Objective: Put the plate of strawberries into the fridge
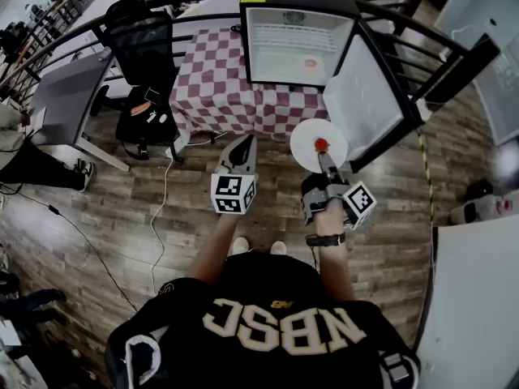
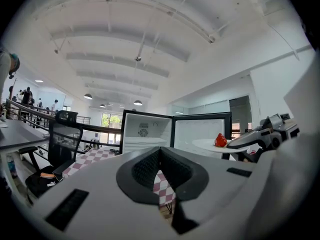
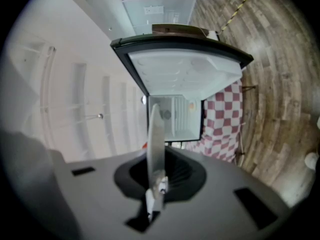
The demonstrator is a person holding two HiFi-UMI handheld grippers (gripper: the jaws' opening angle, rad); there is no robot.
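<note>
- While the person stands on the wood floor (image 1: 122, 217) facing the open fridge (image 1: 284, 43), the right gripper (image 1: 324, 162) is clamped on the rim of the white plate (image 1: 308, 140).
- Right gripper view: plate seen edge-on, pinched between both pads.
- One strawberry (image 1: 322, 144) sits on the plate, close to the gripped edge.
- Plate is held level in the air in front of the fridge, just beside the swung-out fridge door (image 1: 365, 96), not inside yet.
- Left gripper (image 1: 241, 148) is pressed together at the tips with nothing between them, held level to the left of the plate, apart from it.
- Fridge stands on a table with a red-and-white checked cloth (image 1: 219, 87).
- Black office chair (image 1: 142, 47) is left of the table.
</note>
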